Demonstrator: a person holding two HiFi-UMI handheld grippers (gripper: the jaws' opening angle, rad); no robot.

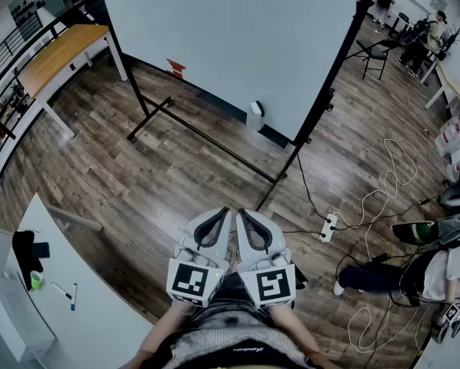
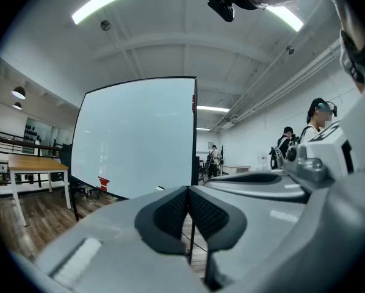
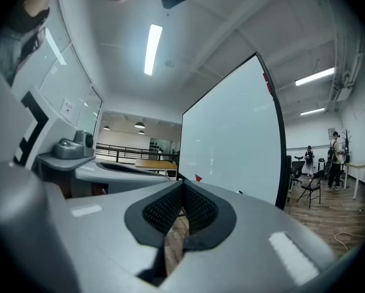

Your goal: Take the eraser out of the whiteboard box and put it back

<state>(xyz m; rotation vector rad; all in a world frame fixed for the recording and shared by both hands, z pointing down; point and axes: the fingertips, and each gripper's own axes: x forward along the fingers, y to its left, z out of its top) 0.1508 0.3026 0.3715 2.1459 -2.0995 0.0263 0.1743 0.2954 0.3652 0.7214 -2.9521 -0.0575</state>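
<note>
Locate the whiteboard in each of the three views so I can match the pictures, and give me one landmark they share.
Head view: the whiteboard fills the top centre of the picture.
Left gripper view: it stands centre-left, nearly face-on.
Right gripper view: it stands right of centre, seen at a slant.
Shared landmark: the small red piece at the board's lower edge.
</note>
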